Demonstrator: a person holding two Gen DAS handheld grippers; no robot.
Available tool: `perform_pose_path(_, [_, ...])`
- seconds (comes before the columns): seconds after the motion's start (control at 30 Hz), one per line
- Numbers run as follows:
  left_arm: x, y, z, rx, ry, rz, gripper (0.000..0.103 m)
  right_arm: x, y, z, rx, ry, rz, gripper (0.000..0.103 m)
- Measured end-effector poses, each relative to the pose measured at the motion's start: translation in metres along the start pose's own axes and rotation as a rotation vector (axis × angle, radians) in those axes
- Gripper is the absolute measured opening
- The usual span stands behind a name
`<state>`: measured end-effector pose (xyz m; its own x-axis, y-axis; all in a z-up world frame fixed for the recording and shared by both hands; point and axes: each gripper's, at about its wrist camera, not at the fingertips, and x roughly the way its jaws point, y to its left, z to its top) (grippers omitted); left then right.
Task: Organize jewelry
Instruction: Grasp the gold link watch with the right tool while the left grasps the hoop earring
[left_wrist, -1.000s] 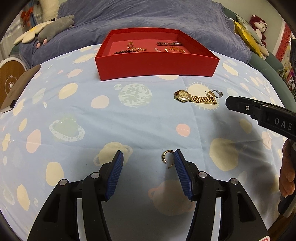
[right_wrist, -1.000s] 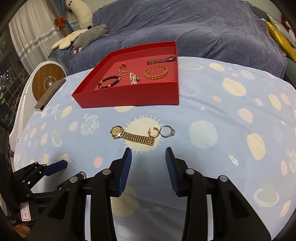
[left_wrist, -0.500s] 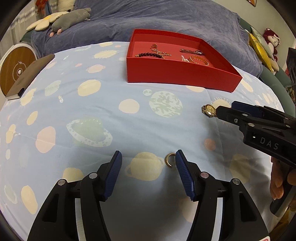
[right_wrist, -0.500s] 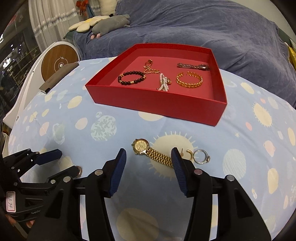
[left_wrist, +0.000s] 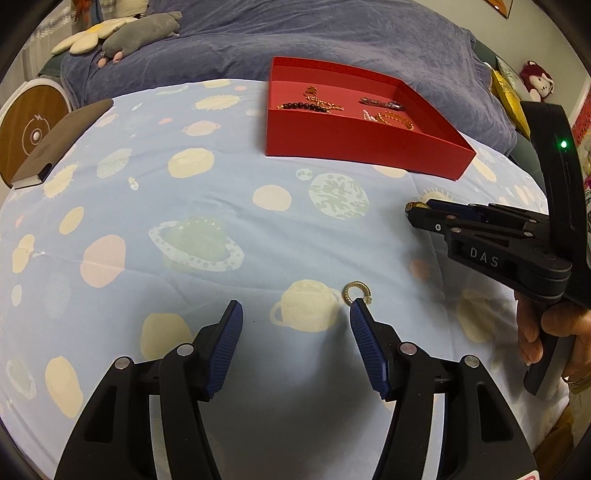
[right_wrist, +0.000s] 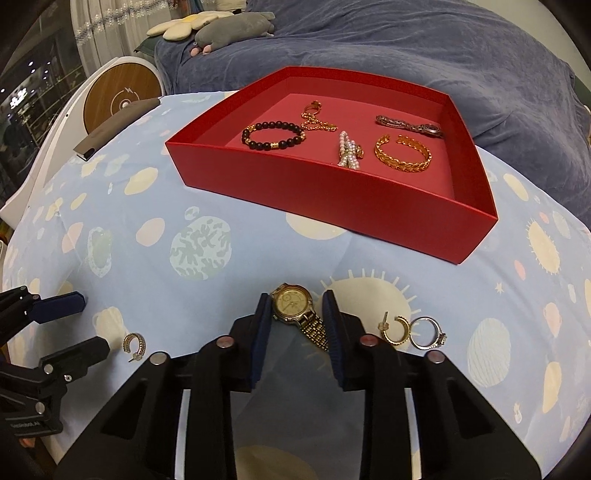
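Note:
A gold watch (right_wrist: 295, 312) lies on the planet-print cloth between the fingers of my right gripper (right_wrist: 293, 301), whose jaws stand open around its face and band. A gold hoop earring (right_wrist: 395, 328) and a silver ring (right_wrist: 428, 332) lie just right of it. My left gripper (left_wrist: 295, 312) is open and empty; a second gold hoop earring (left_wrist: 356, 291) lies at its right fingertip and also shows in the right wrist view (right_wrist: 133, 345). The red tray (right_wrist: 332, 192) beyond holds several bracelets and chains. The right gripper also shows in the left wrist view (left_wrist: 424, 214).
A dark notebook (left_wrist: 59, 144) lies at the cloth's left edge beside a round wooden device (left_wrist: 31, 129). A blue-grey blanket (left_wrist: 332, 40) with plush toys (left_wrist: 140, 33) lies behind the tray. A red plush monkey (left_wrist: 537, 81) sits far right.
My right gripper has moved forward and down over the watch, so the watch now lies between its fingers. My left gripper has swung left; the earring now sits at its right fingertip.

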<state>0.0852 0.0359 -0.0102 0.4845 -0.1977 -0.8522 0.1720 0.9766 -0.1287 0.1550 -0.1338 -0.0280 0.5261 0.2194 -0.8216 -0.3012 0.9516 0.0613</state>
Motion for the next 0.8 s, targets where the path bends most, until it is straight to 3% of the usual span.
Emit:
perform_pose_path(0.3, [0.006,-0.016,0.001,0.039,-0.008,-0.007,0.059,-0.020,-0.014,-0.025,0.144,0.026,0.001,0.022])
perform_pose_path(0.53, [0.010,-0.025,0.002,0.066,-0.030,0.000,0.056,-0.033,-0.022,-0.042,0.180,0.030,0.006,0.022])
perform_pose_path(0.67, [0.012,-0.034,0.000,0.095,-0.045,0.017,0.049,-0.039,-0.027,-0.049,0.199,0.032,0.011,0.022])
perform_pose_path(0.8, [0.014,-0.040,-0.001,0.122,-0.070,0.046,0.032,-0.044,-0.032,-0.053,0.204,0.029,0.006,0.022])
